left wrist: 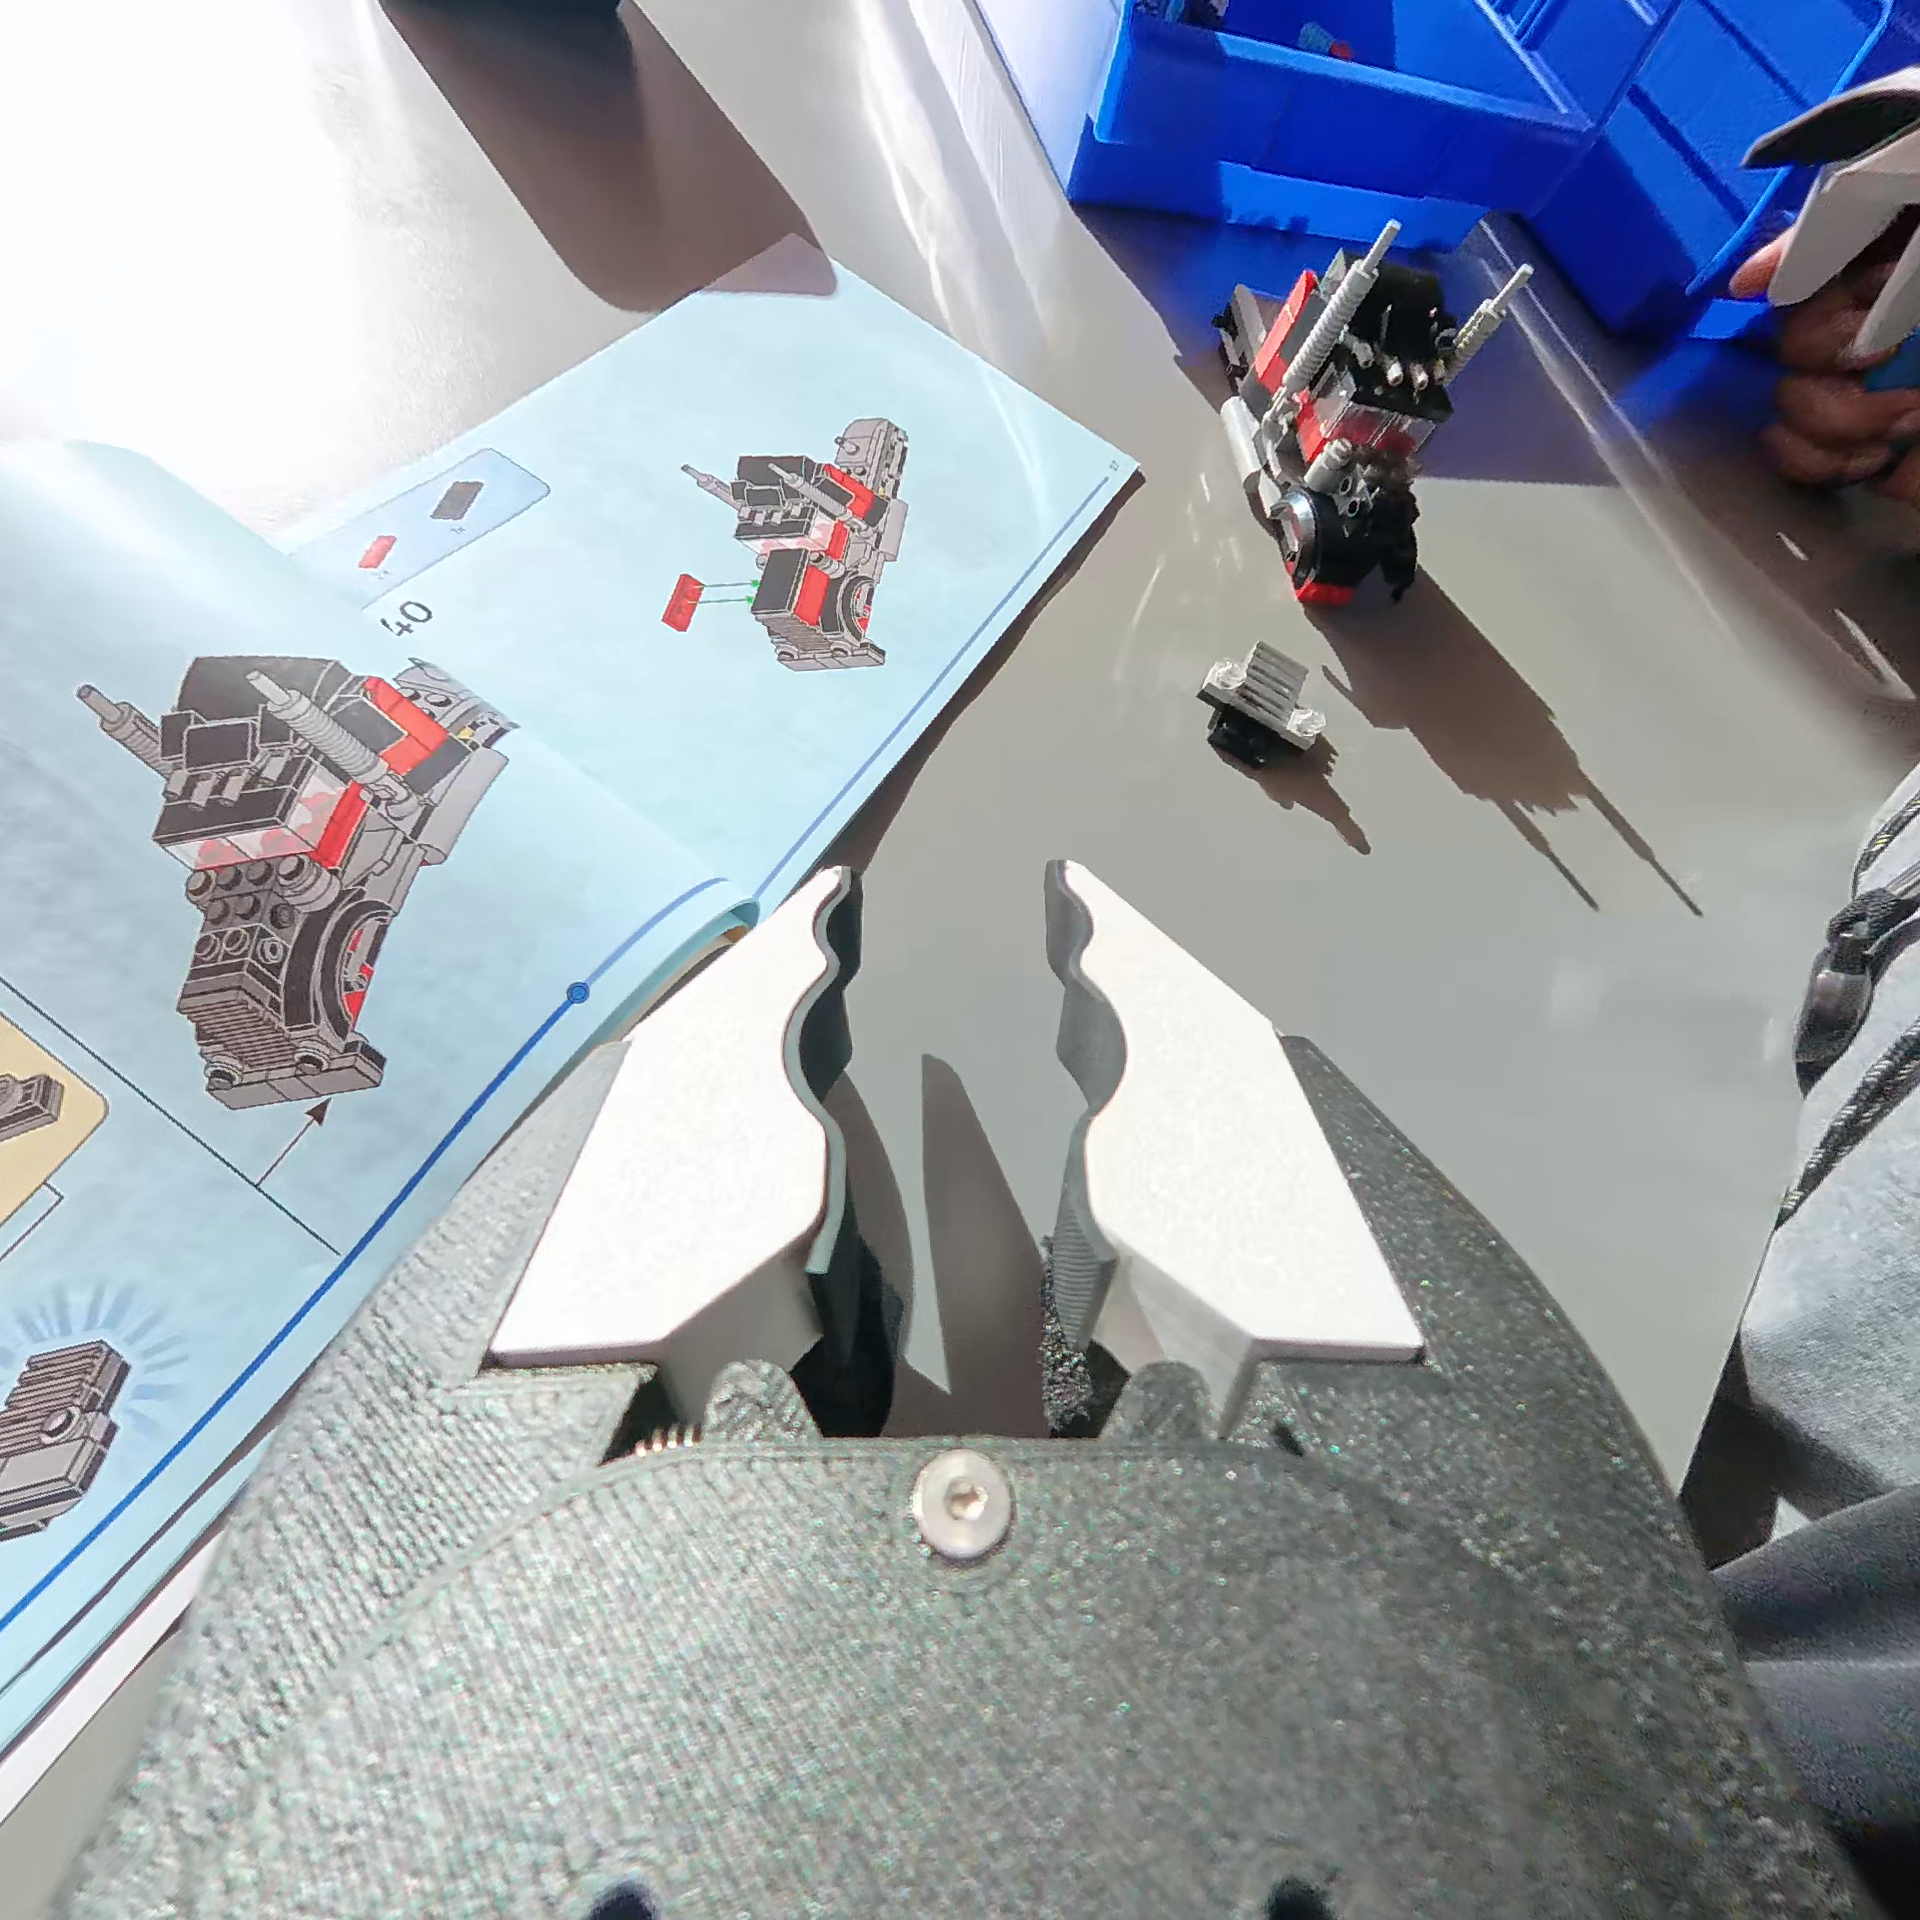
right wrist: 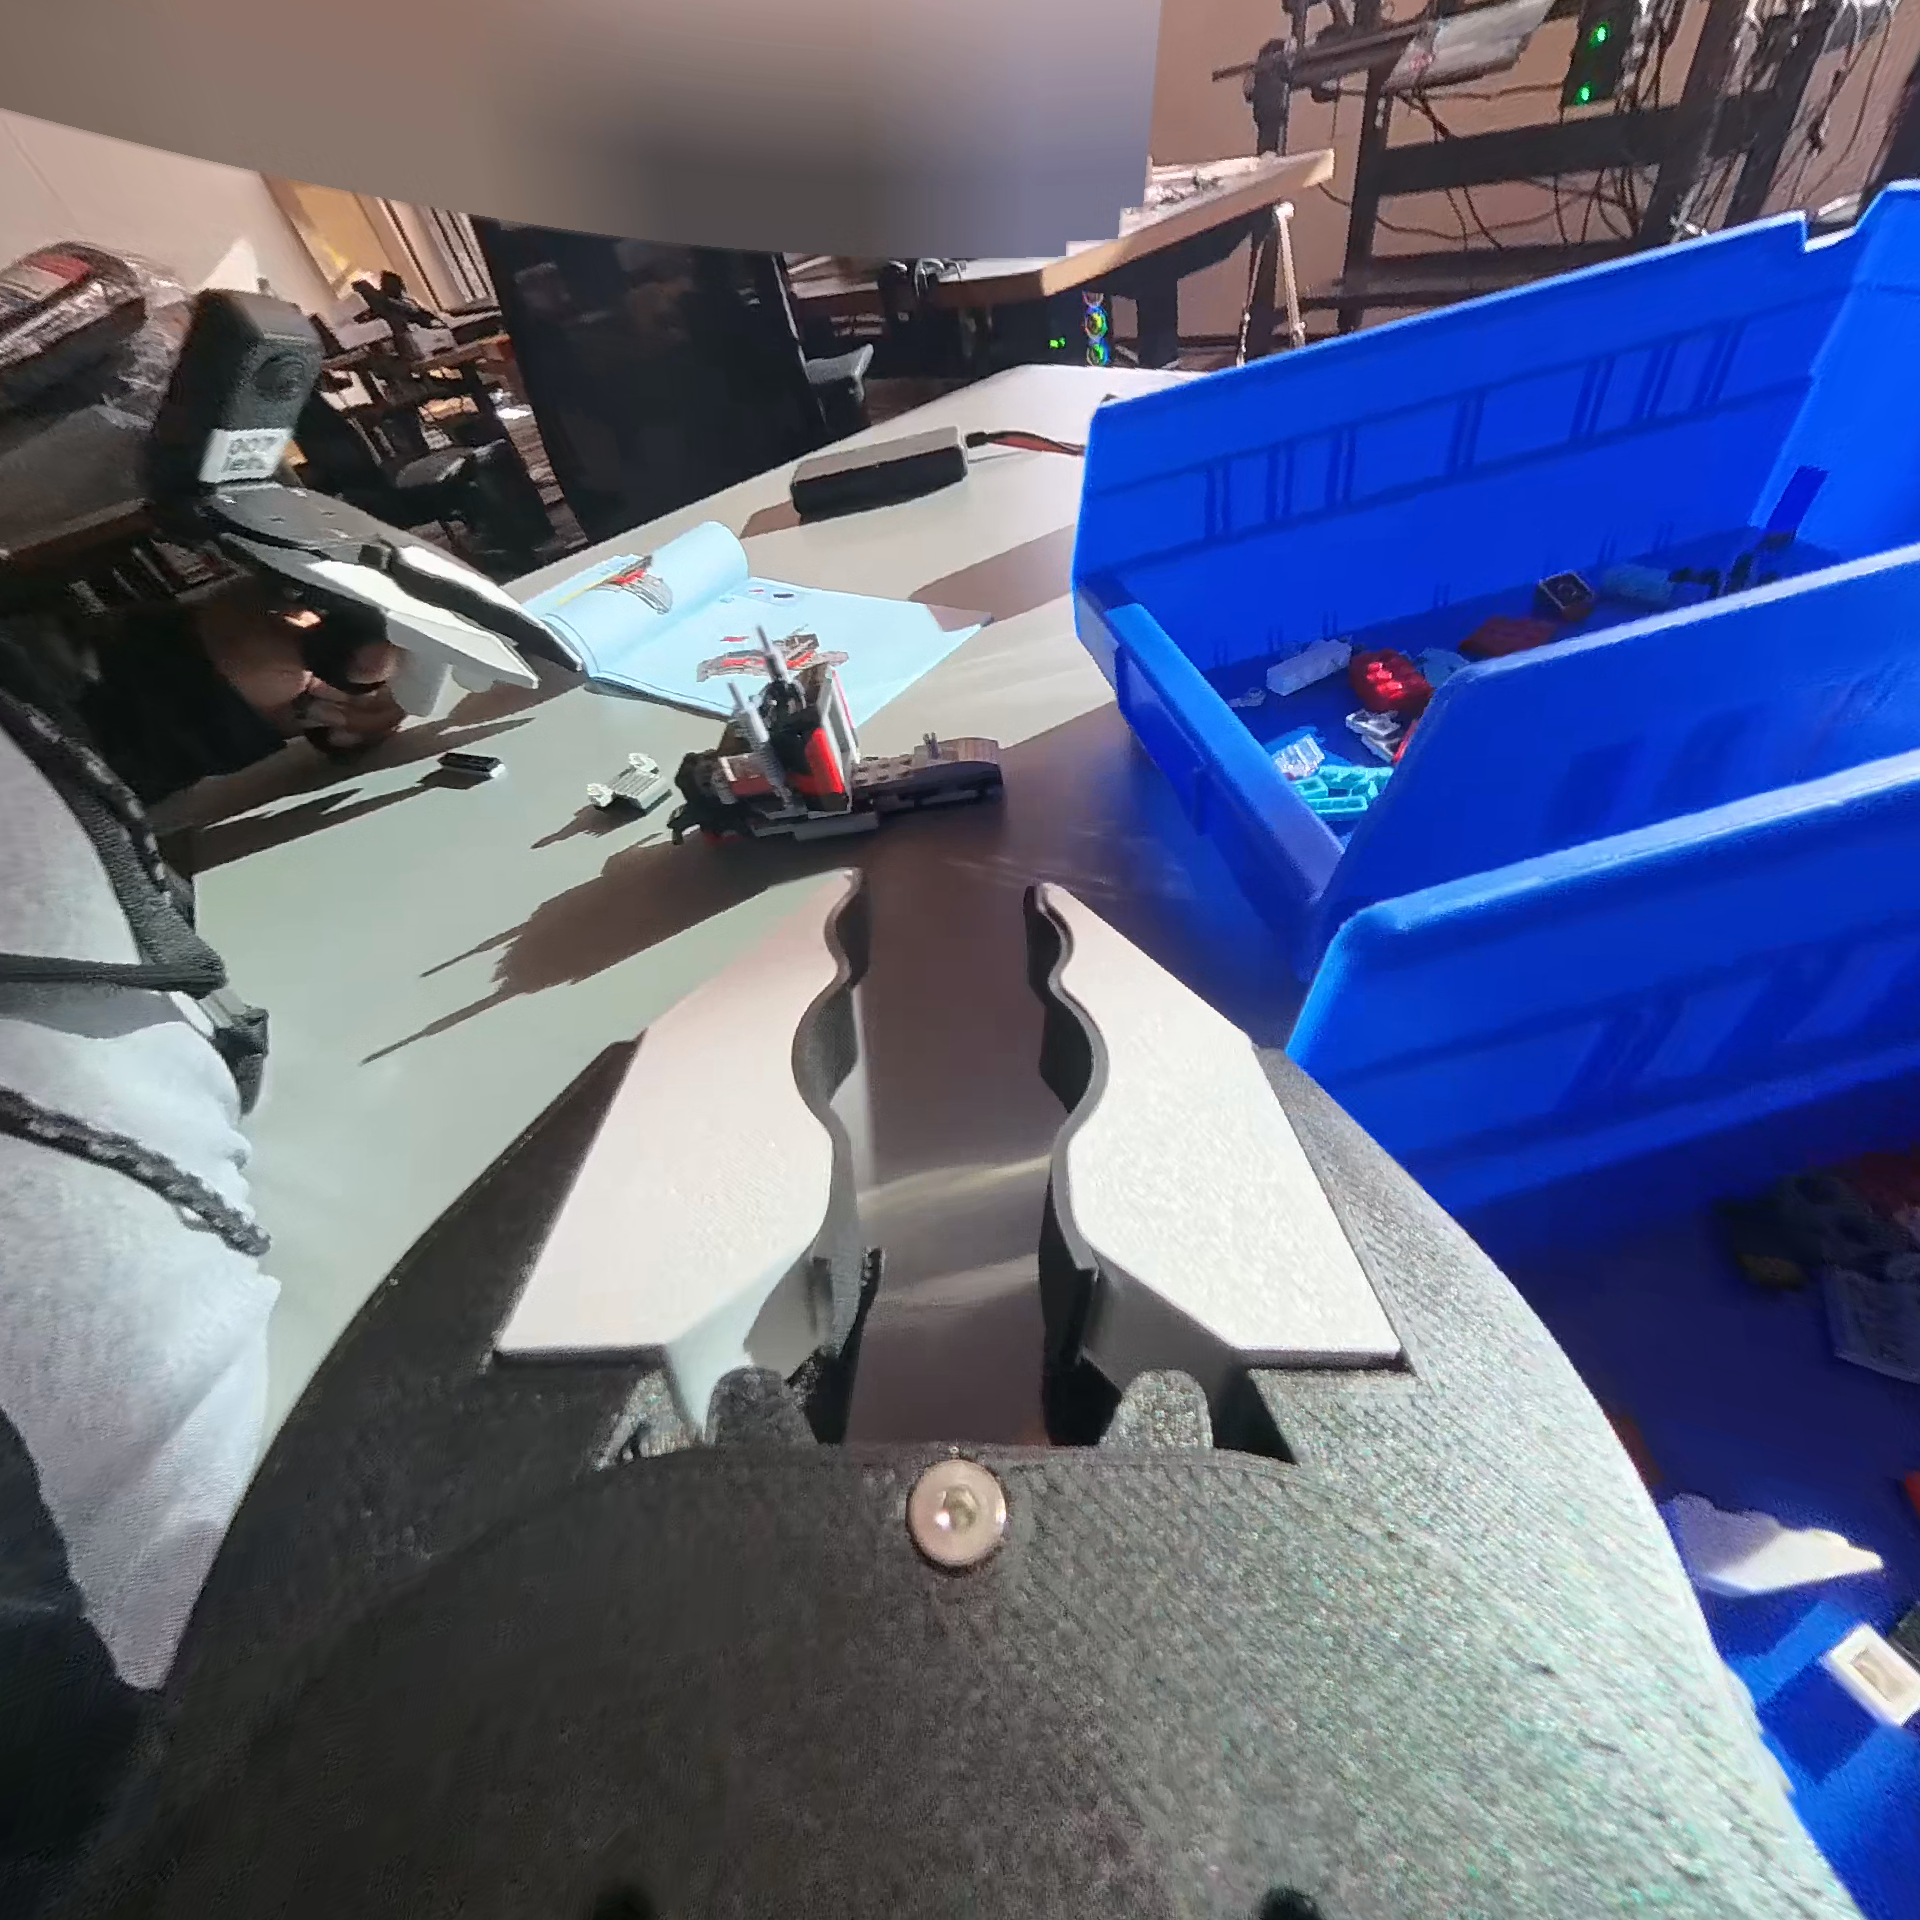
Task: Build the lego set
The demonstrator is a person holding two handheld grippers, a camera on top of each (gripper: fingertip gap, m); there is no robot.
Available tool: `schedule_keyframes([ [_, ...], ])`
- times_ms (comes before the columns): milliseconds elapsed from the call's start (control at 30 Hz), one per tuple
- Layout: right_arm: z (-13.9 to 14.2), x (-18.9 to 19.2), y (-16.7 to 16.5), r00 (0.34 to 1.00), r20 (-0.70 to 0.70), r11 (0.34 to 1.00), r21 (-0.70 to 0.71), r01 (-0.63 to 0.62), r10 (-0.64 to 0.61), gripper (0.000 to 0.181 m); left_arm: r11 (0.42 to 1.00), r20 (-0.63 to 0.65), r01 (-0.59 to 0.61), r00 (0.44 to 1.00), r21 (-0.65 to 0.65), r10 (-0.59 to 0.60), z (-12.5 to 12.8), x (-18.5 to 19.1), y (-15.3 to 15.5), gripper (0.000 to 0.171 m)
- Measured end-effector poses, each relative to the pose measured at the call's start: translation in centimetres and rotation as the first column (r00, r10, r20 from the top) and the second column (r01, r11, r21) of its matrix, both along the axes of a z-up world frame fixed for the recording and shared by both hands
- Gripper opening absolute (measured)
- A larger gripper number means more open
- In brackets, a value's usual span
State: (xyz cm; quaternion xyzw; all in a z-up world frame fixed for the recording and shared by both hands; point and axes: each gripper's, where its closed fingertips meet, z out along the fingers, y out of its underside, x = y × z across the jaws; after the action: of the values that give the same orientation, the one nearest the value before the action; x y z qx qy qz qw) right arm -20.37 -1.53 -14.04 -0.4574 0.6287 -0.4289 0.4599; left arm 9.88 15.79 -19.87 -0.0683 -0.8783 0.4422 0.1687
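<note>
A half-built black, red and grey lego truck (left wrist: 1340, 416) lies on the grey table; it also shows in the right wrist view (right wrist: 800, 764). A small grey grille sub-assembly (left wrist: 1262, 701) sits just in front of it and shows in the right wrist view (right wrist: 629, 792) too. A small black plate (right wrist: 471, 767) lies further left. My left gripper (left wrist: 951, 883) is open and empty, above the table by the booklet's corner. My right gripper (right wrist: 943, 899) is open and empty, short of the truck. The left gripper shows in the right wrist view (right wrist: 457, 634).
An open light-blue instruction booklet (left wrist: 540, 644) lies at the left of the table. Blue bins (right wrist: 1455, 582) with loose bricks stand on the right. A black box with a cable (right wrist: 878, 473) sits at the far edge. A person's grey sleeve (right wrist: 114, 1195) is at the near left.
</note>
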Motion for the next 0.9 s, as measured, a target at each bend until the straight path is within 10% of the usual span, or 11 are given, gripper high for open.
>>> schedule_keyframes([
  [900, 1.5, -8.8, -0.8, 0.977, 0.147, 0.984, 0.111, 0.136, -0.152, 0.024, 0.999, 0.062, -0.039, 0.997, 0.0, 0.039, -0.3, 0.3, -0.2, 0.034],
])
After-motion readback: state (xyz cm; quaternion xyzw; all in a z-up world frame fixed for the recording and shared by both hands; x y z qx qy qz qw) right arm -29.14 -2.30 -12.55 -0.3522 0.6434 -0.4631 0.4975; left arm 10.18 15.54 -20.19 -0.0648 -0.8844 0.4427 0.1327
